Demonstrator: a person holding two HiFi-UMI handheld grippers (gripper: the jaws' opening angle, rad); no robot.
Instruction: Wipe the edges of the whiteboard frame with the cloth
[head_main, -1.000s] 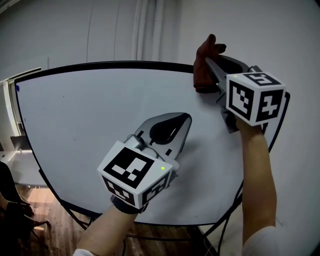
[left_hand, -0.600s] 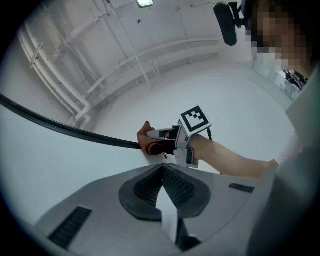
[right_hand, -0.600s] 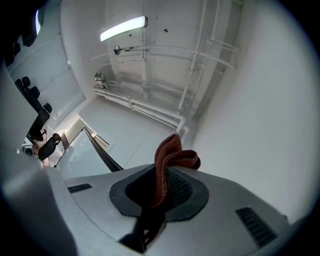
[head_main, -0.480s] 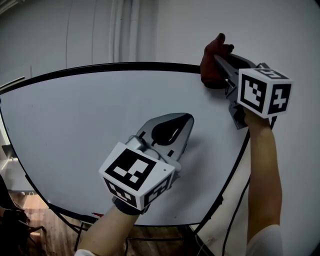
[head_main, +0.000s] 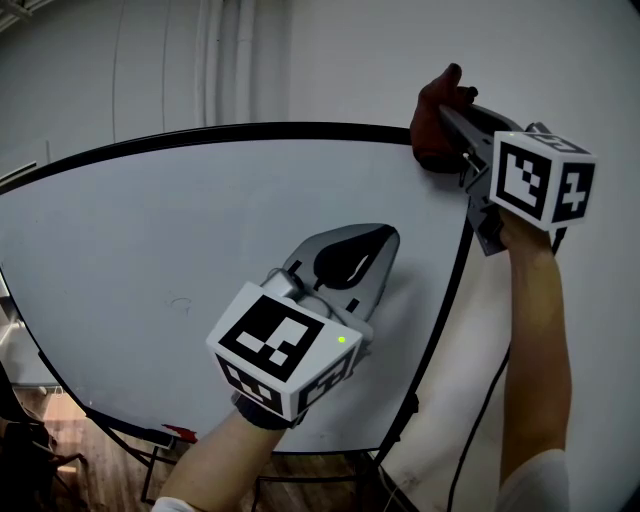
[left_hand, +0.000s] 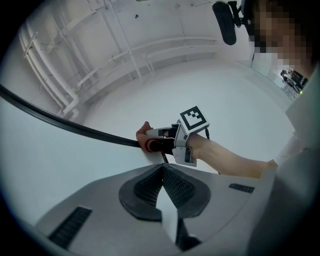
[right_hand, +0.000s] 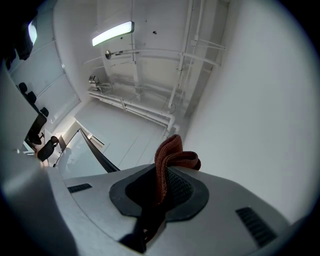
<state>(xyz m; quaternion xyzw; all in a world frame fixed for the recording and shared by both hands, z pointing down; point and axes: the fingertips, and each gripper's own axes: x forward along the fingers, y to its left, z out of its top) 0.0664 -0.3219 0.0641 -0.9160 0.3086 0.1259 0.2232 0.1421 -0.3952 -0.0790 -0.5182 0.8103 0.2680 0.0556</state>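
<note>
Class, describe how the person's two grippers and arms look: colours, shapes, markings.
The left gripper and right gripper have smooth silver-grey jaws with dark ribbed pads. Each carries a white cube with black square markers; a green light glows on the left cube. Forearms are bare below white sleeves.

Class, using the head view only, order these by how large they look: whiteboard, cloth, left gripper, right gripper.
1. whiteboard
2. left gripper; it is nearer the camera, so its lead over the other gripper is unsure
3. right gripper
4. cloth, bunched in the right gripper
</note>
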